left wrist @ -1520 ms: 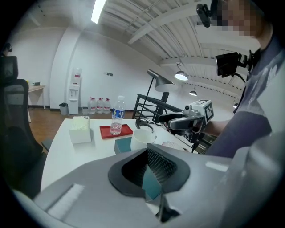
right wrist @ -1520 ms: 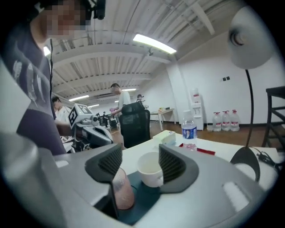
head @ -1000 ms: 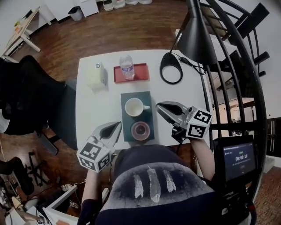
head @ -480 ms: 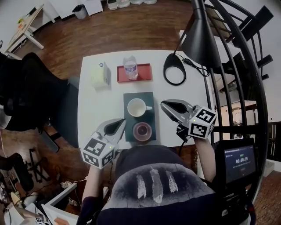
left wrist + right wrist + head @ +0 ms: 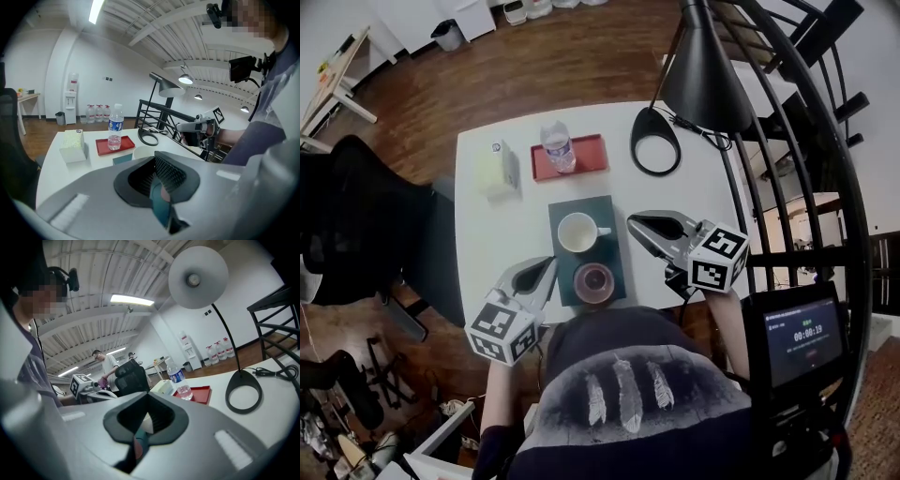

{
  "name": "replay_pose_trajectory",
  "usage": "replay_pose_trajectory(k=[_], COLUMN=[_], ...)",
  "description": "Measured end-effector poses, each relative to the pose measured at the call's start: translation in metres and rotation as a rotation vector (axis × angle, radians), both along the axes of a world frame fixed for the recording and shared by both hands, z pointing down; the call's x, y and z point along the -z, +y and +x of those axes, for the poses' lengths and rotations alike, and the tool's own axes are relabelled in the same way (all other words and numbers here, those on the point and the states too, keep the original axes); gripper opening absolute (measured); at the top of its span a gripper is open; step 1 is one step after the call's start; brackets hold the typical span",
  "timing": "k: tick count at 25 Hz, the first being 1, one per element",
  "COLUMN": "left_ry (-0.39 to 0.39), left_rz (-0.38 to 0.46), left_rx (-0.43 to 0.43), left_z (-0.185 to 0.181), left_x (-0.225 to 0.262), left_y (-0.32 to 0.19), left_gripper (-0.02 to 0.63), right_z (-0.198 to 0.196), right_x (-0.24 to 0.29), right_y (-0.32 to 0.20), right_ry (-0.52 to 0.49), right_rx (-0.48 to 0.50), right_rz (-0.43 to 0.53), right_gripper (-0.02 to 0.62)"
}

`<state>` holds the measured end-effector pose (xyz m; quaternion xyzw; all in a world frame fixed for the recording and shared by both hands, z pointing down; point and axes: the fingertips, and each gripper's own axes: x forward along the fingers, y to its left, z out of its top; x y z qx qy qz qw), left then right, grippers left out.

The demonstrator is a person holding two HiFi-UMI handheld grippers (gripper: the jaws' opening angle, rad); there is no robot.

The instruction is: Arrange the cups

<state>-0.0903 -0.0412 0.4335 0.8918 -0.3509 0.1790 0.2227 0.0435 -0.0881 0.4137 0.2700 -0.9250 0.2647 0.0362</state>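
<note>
A dark green mat lies at the table's near middle. On it stand a white mug with its handle to the right, and nearer to me a pinkish-brown cup. My left gripper hovers just left of the pinkish cup, shut and empty. My right gripper hovers right of the mat beside the white mug, also shut with nothing in it. In the left gripper view the left gripper shows closed jaws, and the mug's rim shows beyond. In the right gripper view the right gripper also shows closed jaws.
A red tray with a water bottle sits at the table's far side, a pale tissue box to its left. A black lamp has its ring base at far right and its shade overhead. Black chair left, railing right.
Both grippers stay beside the mat, still shut. The right gripper has rolled slightly. The head view has shifted a little, so the table sits further left in the picture.
</note>
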Motion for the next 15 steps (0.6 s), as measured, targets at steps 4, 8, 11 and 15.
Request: replay_pose_trajectory(k=[4, 8, 11, 15], left_ry=[-0.002, -0.004, -0.005, -0.008], left_rz=[-0.003, -0.004, -0.004, -0.004], left_rx=[-0.008, -0.001, 0.009, 0.015], left_z=[0.0009, -0.002, -0.0042, -0.0063], left_x=[-0.0004, 0.0012, 0.0027, 0.0024], left_y=[-0.0003, 0.0001, 0.0008, 0.0014], left_gripper=[0.015, 0.015, 0.015, 0.015], right_z=[0.0039, 0.0056, 0.0076, 0.0107], right_x=[0.0011, -0.0006, 0.0011, 0.0034], right_y=[-0.0011, -0.0008, -0.0036, -0.0084], right_ry=[0.0, 0.0, -0.009, -0.016], right_rx=[-0.022, -0.033, -0.043, -0.06], right_rz=[0.007, 0.001, 0.002, 0.008], right_gripper=[0.003, 0.003, 0.003, 0.003])
